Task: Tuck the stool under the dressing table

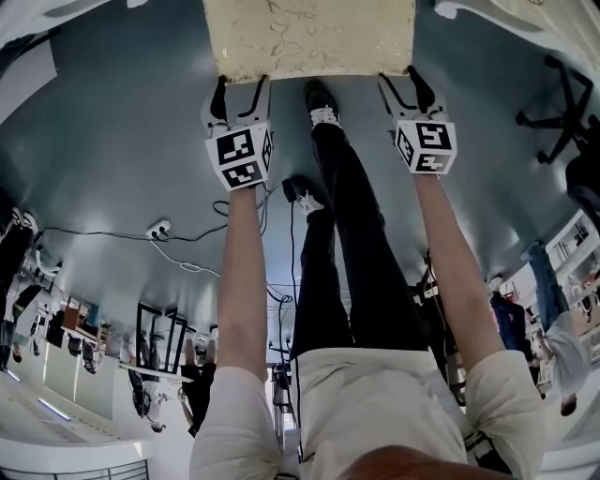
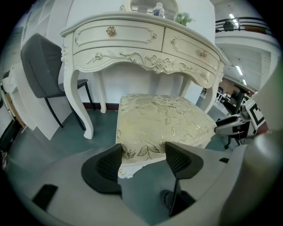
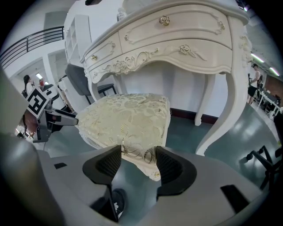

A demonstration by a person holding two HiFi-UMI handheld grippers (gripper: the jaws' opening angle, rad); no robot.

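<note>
Left gripper: jaws spread, not clamped, set on either side of the left corner of the stool, on the seat edge farthest from the table. Right gripper: jaws likewise spread, with the right corner of that same edge between them. Both held at arm's length, marker cubes facing up in the head view.

Stool: upright on the floor, directly in front of the table, in line with the opening between its front legs. Far seat edge about level with the table's apron, most of the seat out in front.

Left of the table: grey chair. On the table top: bottle, small plant. Well out from the table, behind the grippers: person's legs, cable on the floor.
</note>
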